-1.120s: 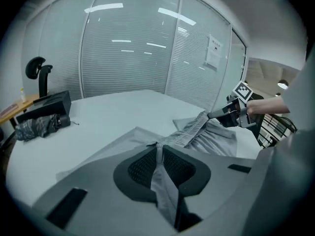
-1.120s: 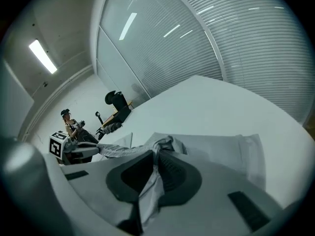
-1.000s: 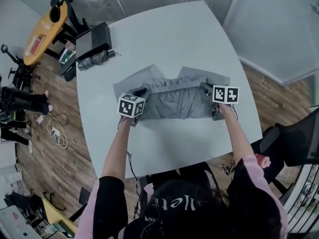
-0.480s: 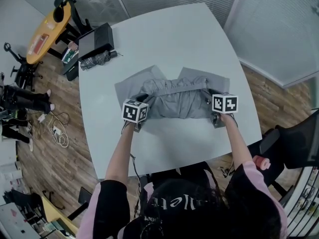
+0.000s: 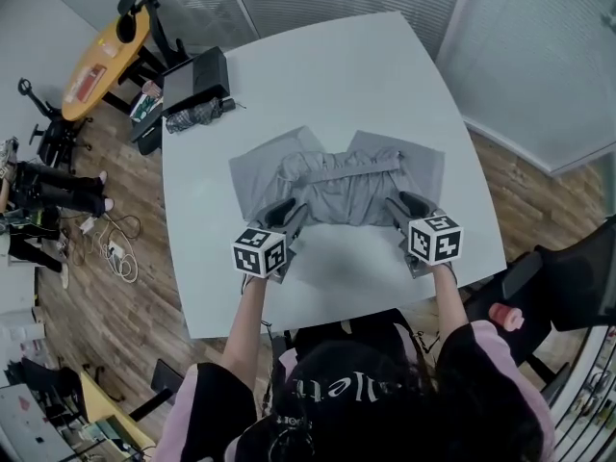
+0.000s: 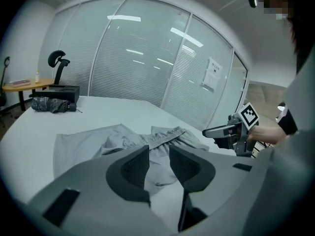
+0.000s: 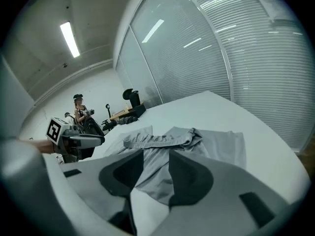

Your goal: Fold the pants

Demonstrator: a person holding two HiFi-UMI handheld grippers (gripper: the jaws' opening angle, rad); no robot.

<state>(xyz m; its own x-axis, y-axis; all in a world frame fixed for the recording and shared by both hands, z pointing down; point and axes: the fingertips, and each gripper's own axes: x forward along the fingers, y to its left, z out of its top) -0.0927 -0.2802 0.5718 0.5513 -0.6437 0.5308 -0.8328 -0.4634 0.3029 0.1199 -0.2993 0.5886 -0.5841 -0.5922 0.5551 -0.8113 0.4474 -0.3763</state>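
The grey pants [image 5: 339, 183] lie folded in the middle of the white table [image 5: 327, 75], the waistband [image 5: 346, 169] running across the top layer. My left gripper [image 5: 287, 217] hovers at the fold's near-left corner, jaws open and empty. My right gripper [image 5: 405, 206] hovers at the near-right corner, also open and empty. In the left gripper view the pants [image 6: 142, 140] show beyond the open left gripper [image 6: 158, 167], with the right gripper [image 6: 230, 132] off to the right. In the right gripper view the pants [image 7: 189, 140] lie past the open right gripper [image 7: 155, 173], and the left gripper [image 7: 75, 139] is at the left.
A black box [image 5: 197, 73] and a dark bundle [image 5: 198, 115] sit at the table's far-left corner. Beyond it stand a yellow table [image 5: 101, 58] and chairs. Cables [image 5: 114, 256] lie on the wooden floor at left. A dark chair [image 5: 568, 279] is at right.
Both grippers have opened, let go of the pants' sides and drawn back toward me and upward. The pants stay folded on the table.
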